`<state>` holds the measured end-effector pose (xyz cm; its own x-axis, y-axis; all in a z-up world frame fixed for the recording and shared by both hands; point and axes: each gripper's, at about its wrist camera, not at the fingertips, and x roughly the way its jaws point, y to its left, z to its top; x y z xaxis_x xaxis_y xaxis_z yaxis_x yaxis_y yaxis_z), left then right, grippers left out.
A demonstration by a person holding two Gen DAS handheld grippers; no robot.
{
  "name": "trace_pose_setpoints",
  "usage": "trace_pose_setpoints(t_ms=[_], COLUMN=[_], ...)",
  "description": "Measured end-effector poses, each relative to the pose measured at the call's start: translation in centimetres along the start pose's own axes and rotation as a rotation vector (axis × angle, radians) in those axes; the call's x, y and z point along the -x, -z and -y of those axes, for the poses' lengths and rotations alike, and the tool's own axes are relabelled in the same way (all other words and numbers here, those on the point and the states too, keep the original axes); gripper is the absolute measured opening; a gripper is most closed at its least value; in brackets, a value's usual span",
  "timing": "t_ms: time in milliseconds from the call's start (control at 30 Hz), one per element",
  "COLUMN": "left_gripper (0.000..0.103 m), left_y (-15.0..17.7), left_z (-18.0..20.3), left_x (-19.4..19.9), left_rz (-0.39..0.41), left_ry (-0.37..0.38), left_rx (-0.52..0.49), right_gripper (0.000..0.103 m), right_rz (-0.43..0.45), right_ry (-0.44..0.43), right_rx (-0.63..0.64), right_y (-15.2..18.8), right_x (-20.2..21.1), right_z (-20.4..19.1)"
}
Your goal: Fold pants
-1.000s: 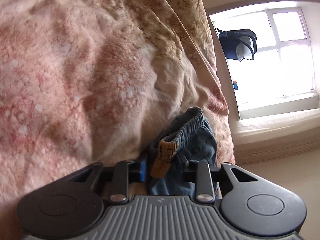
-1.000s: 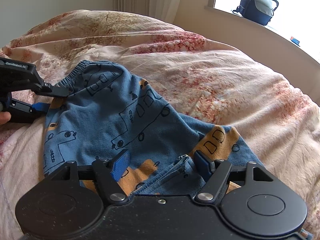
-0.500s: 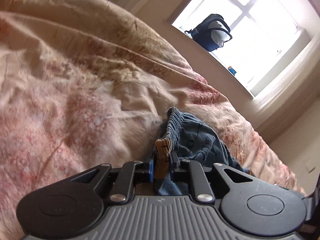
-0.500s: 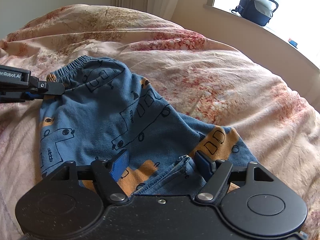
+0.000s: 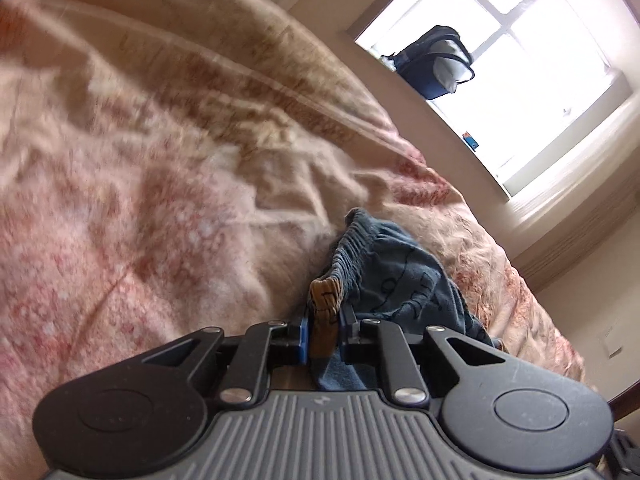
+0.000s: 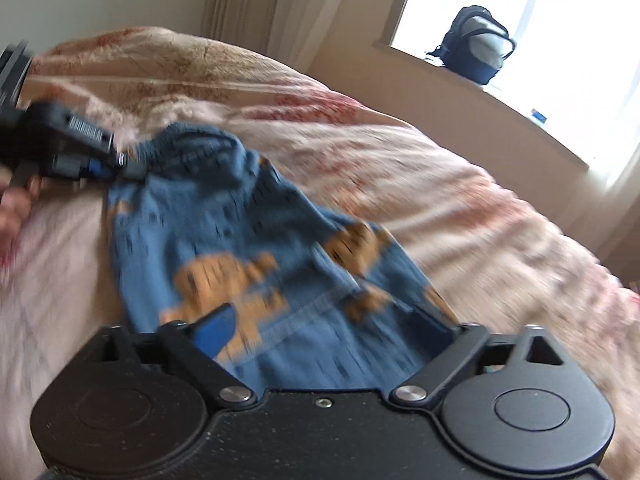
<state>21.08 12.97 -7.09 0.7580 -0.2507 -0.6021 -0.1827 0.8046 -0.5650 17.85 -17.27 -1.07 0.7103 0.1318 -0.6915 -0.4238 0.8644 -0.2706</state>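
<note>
Small blue pants with orange and black drawings (image 6: 248,240) lie on the bed. My left gripper (image 5: 324,330) is shut on the orange corner of the pants' elastic waistband (image 5: 326,300); it also shows at the far left of the right wrist view (image 6: 120,164). My right gripper (image 6: 332,324) is open, its blue-padded fingers (image 6: 214,330) spread either side of the pants' leg end with its hem seam. The view is blurred by motion.
The bed is covered by a wrinkled pink and beige floral duvet (image 6: 460,184). A dark backpack (image 6: 476,50) stands on the windowsill at the back right. Curtains (image 6: 248,4) hang behind the bed. A hand shows at the left edge (image 6: 12,208).
My left gripper closed on the waistband corner and keeps it pinched. My right gripper has opened wider and moved forward over the leg end; both views have tilted.
</note>
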Motion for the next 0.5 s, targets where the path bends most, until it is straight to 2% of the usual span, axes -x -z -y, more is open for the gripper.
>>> trace_pose_setpoints(t_ms=[200, 300, 400, 500], left_gripper=[0.013, 0.013, 0.013, 0.013], left_y=[0.7, 0.9, 1.8, 3.5], left_z=[3.9, 7.1, 11.3, 15.7], left_x=[2.8, 4.3, 5.7, 6.7], left_rz=[0.114, 0.166, 0.205, 0.216], left_ry=[-0.027, -0.039, -0.037, -0.029], left_rx=[-0.169, -0.285, -0.426, -0.555], right_gripper=[0.101, 0.101, 0.101, 0.101], right_rz=[0.105, 0.175, 0.206, 0.214], right_ry=[0.106, 0.122, 0.111, 0.103], right_rx=[0.062, -0.023, -0.154, -0.219], right_y=[3.9, 4.8, 5.5, 6.4], right_x=[3.1, 3.6, 4.2, 5.0], right_z=[0.8, 2.8, 5.7, 7.9])
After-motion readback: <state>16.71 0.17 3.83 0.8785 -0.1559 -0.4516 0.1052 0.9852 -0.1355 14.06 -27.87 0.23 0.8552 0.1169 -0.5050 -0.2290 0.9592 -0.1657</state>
